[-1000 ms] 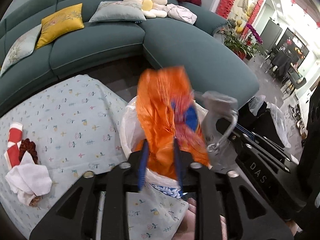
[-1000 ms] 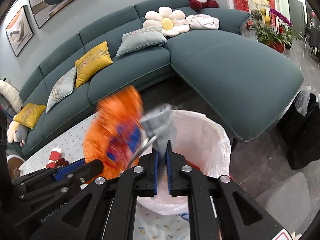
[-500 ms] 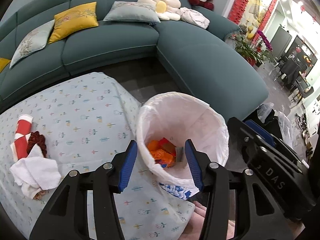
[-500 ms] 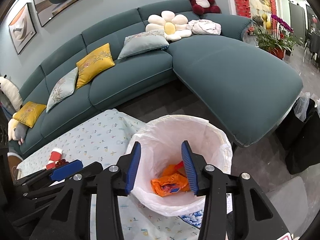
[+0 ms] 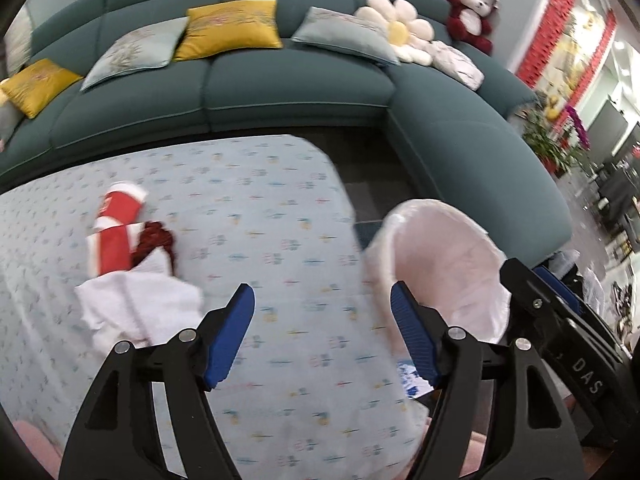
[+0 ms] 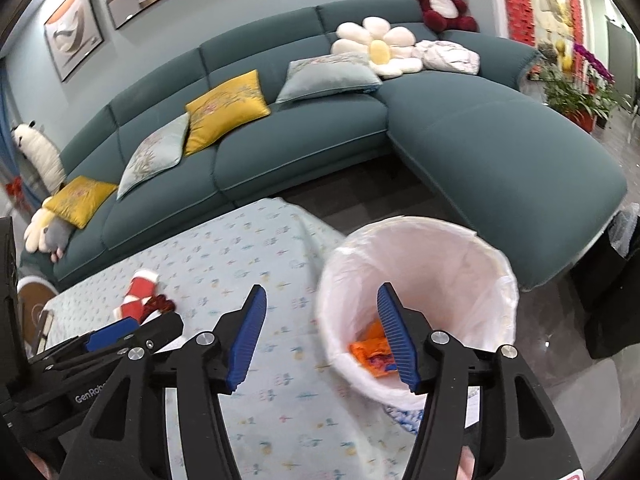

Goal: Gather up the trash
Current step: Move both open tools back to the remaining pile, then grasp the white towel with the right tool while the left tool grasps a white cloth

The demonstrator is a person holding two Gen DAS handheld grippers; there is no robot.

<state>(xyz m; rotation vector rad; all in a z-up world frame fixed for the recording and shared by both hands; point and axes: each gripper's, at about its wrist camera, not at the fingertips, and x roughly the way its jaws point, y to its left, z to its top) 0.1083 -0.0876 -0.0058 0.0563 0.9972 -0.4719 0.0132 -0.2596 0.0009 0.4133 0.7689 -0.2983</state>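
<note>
A bin lined with a white bag (image 6: 416,264) stands at the table's right end; it also shows in the left wrist view (image 5: 444,256). An orange wrapper (image 6: 370,350) lies inside it. On the floral tablecloth lie a red and white paper cup (image 5: 116,232), a dark red scrap (image 5: 154,238) and a crumpled white tissue (image 5: 136,304), all to the left. The cup also shows in the right wrist view (image 6: 138,294). My left gripper (image 5: 320,316) is open and empty above the table. My right gripper (image 6: 320,312) is open and empty at the bin's left rim.
The table under the floral cloth (image 5: 260,216) has a teal corner sofa (image 6: 480,140) with cushions behind and to the right. Potted plants (image 6: 576,96) and dark bags (image 6: 612,280) stand on the floor at the right.
Both grippers opened and dropped the orange wrapper and the grey piece into the bin. Both have since swung left, the left gripper furthest, toward the cup and tissue.
</note>
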